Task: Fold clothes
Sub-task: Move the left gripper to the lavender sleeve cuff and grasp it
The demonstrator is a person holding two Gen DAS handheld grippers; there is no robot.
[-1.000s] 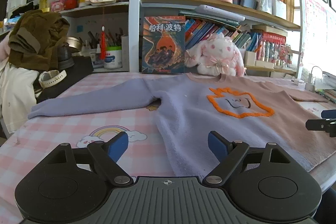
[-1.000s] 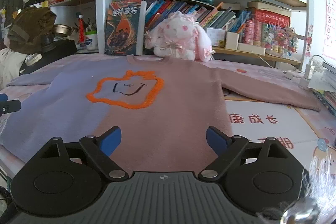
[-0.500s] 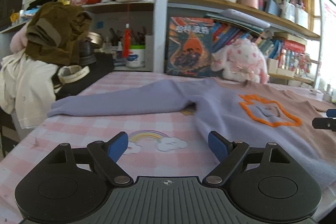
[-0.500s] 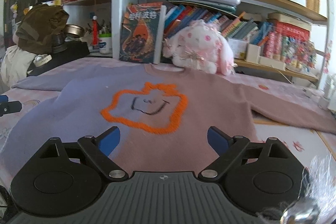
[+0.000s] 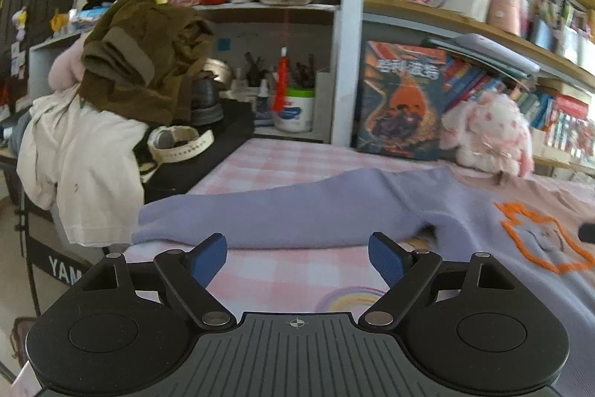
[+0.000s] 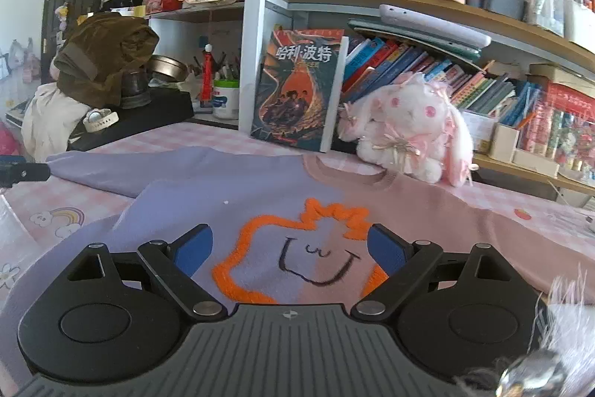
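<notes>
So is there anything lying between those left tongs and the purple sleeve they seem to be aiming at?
Nothing visible: only bare pink checked tablecloth separates the open left tongs from the purple sleeve, which lies flat.

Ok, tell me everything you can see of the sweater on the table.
The sweater lies flat, front up, on the pink checked tablecloth. It looks like soft knit, lilac on one half and dusty pink on the other, with a pink ribbed collar. A fuzzy orange outline frames a black stitched smiling face on the chest. The lilac sleeve stretches out sideways; the pink sleeve extends the other way. Nothing grips it: the left gripper and right gripper are both open.
</notes>
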